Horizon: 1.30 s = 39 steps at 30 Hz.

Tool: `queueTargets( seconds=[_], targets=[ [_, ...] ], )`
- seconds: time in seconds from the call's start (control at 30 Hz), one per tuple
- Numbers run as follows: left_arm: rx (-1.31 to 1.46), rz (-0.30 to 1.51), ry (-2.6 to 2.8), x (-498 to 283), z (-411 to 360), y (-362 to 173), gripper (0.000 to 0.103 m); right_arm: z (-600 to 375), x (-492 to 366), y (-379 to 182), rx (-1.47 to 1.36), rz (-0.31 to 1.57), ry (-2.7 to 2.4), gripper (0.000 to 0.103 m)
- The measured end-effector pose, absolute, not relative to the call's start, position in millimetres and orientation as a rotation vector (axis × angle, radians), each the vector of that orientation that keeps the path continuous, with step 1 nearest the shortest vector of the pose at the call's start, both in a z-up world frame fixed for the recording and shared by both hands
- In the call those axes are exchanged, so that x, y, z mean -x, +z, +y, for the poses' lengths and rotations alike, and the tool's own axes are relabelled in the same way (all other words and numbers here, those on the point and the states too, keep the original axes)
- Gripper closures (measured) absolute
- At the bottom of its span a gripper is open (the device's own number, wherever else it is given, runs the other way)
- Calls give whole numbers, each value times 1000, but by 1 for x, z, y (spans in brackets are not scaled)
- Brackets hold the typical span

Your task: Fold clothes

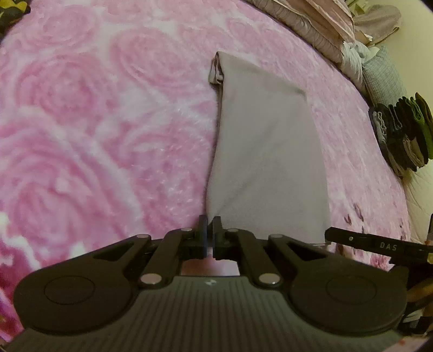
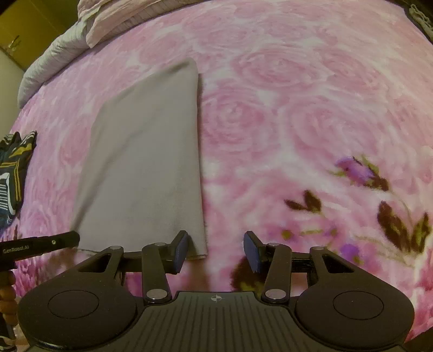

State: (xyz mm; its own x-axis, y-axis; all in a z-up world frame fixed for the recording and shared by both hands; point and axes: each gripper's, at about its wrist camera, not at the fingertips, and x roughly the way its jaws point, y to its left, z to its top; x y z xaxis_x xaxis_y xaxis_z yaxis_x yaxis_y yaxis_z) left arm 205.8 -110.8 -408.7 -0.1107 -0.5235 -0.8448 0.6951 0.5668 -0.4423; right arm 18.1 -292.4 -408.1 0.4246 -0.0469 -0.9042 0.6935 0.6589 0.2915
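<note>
Setting: a bedroom in a home. Work surface: a bed spread with a plush pink rose-patterned blanket [image 1: 108, 121], filling most of both views. Far edge: bunched bedding and pillows [image 1: 319, 24] in pale pink and grey. Right edge: a stack of folded clothes [image 1: 403, 135] in dark, grey and green. Left edge: a dark striped garment [image 2: 13, 173] lying loose. Middle: a folded grey cloth [image 1: 265, 146] laid flat. Beyond the bed: a plain pale wall [image 1: 416, 62].
</note>
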Motion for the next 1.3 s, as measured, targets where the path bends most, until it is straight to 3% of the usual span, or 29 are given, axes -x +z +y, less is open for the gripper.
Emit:
queueTargets(
  seconds=[0.1, 0.2, 0.33, 0.47, 0.5, 0.53, 0.57, 0.6, 1.0, 1.07, 1.17, 1.3],
  targets=[
    [-159, 1344, -1025, -206, -105, -403, 93, -301, -11, -405, -768, 1003, -520, 60],
    [-73, 1373, -991, -214, -94, -396, 70, -312, -6, -406, -876, 923, -500, 60],
    [51, 1471, -957, -220, -92, -405, 67, -321, -12, -416, -988, 881, -443, 60],
    [93, 1488, -928, -215, -98, -418, 74, -324, -22, -432, -1017, 872, -405, 61],
    [117, 1493, -910, -216, -98, -420, 90, -323, -24, -432, -1010, 867, -386, 62],
    [138, 1506, -903, -216, -99, -423, 101, -323, -29, -432, -983, 883, -365, 68],
    [159, 1524, -903, -217, -98, -426, 101, -321, -35, -433, -953, 912, -346, 100],
    [157, 1518, -906, -218, -99, -424, 101, -320, -38, -434, -938, 932, -333, 102],
    [50, 1458, -886, -251, -73, -414, 100, -259, -30, -438, -1113, 1001, -387, 101],
    [21, 1466, -876, -251, -75, -414, 95, -264, -39, -430, -1074, 1072, -370, 92],
    [-28, 1455, -879, -248, -72, -405, 87, -277, -44, -415, -978, 1138, -336, 67],
    [25, 1479, -766, -240, -52, -400, 85, -320, -43, -397, -869, 1141, -330, 65]
  ],
)
